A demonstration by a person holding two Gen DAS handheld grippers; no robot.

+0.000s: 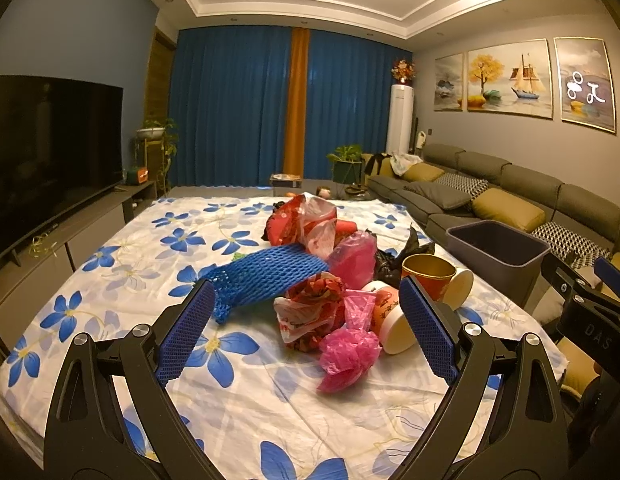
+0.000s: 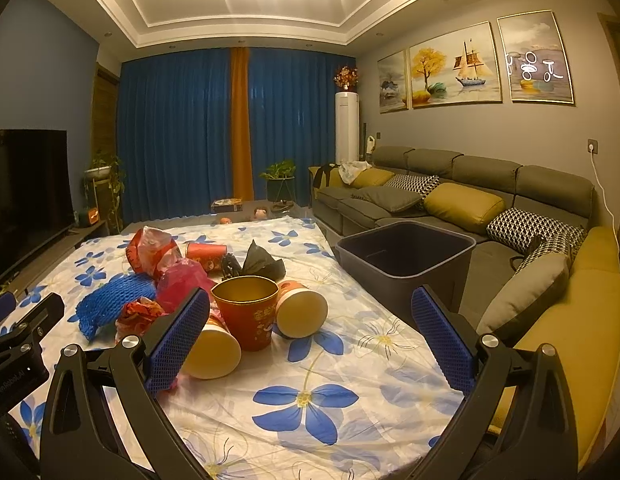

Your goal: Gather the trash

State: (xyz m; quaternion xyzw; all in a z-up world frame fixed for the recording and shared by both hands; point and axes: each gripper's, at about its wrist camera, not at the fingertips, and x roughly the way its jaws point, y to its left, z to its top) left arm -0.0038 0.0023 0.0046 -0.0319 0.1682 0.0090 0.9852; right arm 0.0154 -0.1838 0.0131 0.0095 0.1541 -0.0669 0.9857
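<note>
A heap of trash lies on the flowered tablecloth (image 1: 122, 264): a blue foam net (image 1: 266, 276), a crumpled pink bag (image 1: 346, 356), a red and white bag (image 1: 310, 308), an upright red paper cup (image 2: 248, 312) and two tipped white cups (image 2: 304, 314). A black bag (image 2: 258, 262) lies behind them. My left gripper (image 1: 306, 328) is open just in front of the heap, nothing between its fingers. My right gripper (image 2: 310, 340) is open too, its left finger (image 2: 178, 340) beside a tipped cup (image 2: 212, 354). A dark grey bin (image 2: 406, 252) stands at the table's right edge.
A grey sofa (image 2: 462, 188) with yellow and patterned cushions runs along the right. A large TV (image 1: 50, 148) on a low cabinet is on the left. Blue curtains (image 1: 238, 108) and potted plants are at the back. The right gripper's body (image 1: 590, 312) shows at the left wrist view's right edge.
</note>
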